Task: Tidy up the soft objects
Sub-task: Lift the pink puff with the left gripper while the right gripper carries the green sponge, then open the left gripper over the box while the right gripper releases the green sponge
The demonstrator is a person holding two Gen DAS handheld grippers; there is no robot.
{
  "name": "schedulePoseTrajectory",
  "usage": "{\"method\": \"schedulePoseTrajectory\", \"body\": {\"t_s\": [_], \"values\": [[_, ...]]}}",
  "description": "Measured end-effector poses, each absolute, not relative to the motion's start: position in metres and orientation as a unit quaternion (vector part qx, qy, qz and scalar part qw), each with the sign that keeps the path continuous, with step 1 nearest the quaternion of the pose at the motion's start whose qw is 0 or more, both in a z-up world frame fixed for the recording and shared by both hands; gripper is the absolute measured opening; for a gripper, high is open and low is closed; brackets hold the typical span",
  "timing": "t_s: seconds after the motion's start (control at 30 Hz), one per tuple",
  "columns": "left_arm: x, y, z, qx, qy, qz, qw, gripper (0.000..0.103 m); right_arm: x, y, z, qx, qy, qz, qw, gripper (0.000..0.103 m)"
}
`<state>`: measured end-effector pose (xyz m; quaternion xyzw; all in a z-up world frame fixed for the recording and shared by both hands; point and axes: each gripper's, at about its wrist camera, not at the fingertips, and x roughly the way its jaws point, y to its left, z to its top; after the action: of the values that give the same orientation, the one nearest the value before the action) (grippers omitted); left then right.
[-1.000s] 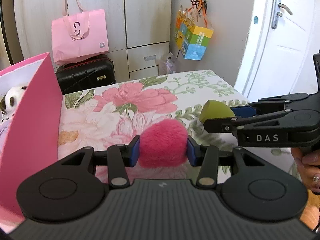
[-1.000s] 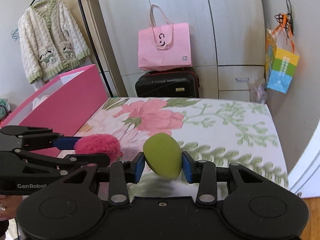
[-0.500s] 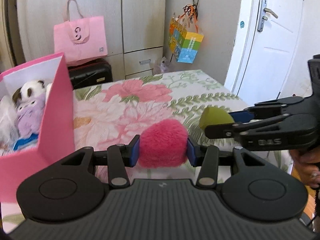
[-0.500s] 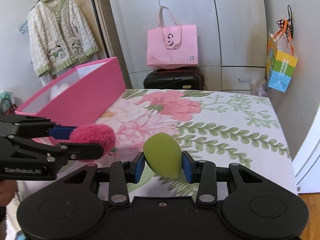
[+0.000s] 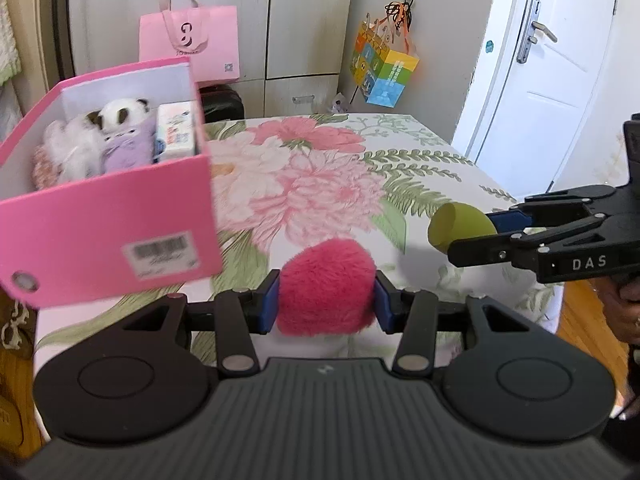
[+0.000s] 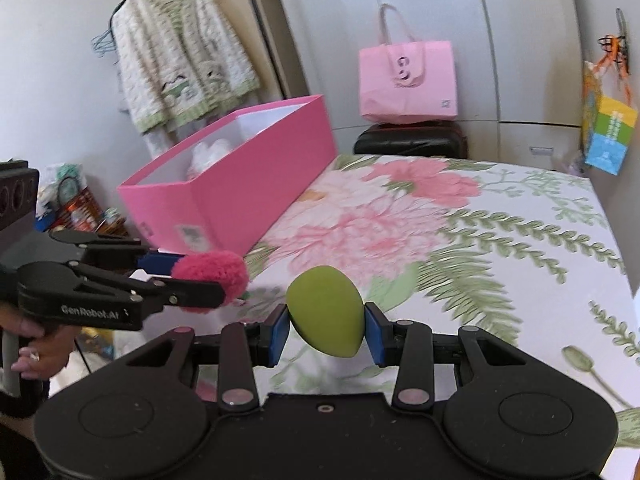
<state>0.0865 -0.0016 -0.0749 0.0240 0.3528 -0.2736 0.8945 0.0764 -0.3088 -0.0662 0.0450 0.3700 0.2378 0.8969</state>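
My left gripper (image 5: 326, 300) is shut on a fluffy pink pom-pom (image 5: 326, 286) and holds it above the flowered table (image 5: 320, 184), right of a pink box (image 5: 108, 216). The box holds plush toys (image 5: 116, 136) and a small packet. My right gripper (image 6: 326, 326) is shut on a green egg-shaped sponge (image 6: 326, 312), also held above the table. In the left wrist view the right gripper (image 5: 476, 228) with the sponge (image 5: 456, 228) is at the right. In the right wrist view the left gripper (image 6: 200, 274) with the pom-pom (image 6: 216, 272) is at the left, before the box (image 6: 240, 184).
A pink bag (image 5: 192, 44) on a black suitcase (image 6: 412, 140) stands behind the table by the wardrobe. A coloured bag (image 5: 384, 72) hangs on the wall. A white door (image 5: 540, 80) is at the right. A cardigan (image 6: 180, 64) hangs at the left.
Both grippers have risen and pulled back from the table with their objects held. The inside of the pink box has come into the left wrist view.
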Motion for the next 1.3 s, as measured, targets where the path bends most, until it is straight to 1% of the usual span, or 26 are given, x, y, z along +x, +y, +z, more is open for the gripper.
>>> {"method": "schedulePoseTrajectory", "body": {"t_s": [0.17,0.37,0.57,0.73,0.83,0.97,1.13,1.2,1.3], "values": [[0.075,0.032,-0.070,-0.001,0.356,-0.245,0.902,0.045,0.068,-0.287,-0.060,0.035,0.378,0.281,0.881,0.045],[0.061,0.068,-0.054,-0.034,0.358,-0.249,0.899,0.045,0.064,-0.253,-0.036,0.011,0.370,0.348,0.861,0.045],[0.054,0.089,-0.029,-0.028,0.313,-0.229,0.922,0.045,0.064,-0.223,-0.009,-0.024,0.335,0.390,0.857,0.045],[0.067,0.097,-0.010,-0.020,0.274,-0.218,0.936,0.045,0.083,-0.195,0.009,-0.047,0.292,0.399,0.868,0.045],[0.078,0.095,-0.003,0.010,0.246,-0.191,0.950,0.046,0.102,-0.185,0.014,-0.043,0.279,0.398,0.873,0.045],[0.105,0.102,0.003,-0.001,0.232,-0.192,0.954,0.046,0.126,-0.174,0.021,-0.046,0.255,0.388,0.884,0.046],[0.154,0.105,0.009,-0.007,0.237,-0.175,0.956,0.046,0.163,-0.160,0.024,-0.067,0.231,0.355,0.903,0.046],[0.176,0.105,0.010,-0.012,0.246,-0.169,0.954,0.046,0.178,-0.153,0.022,-0.094,0.220,0.332,0.912,0.046],[0.208,0.104,0.007,-0.013,0.268,-0.166,0.949,0.046,0.209,-0.145,0.015,-0.123,0.230,0.313,0.913,0.047]]}}
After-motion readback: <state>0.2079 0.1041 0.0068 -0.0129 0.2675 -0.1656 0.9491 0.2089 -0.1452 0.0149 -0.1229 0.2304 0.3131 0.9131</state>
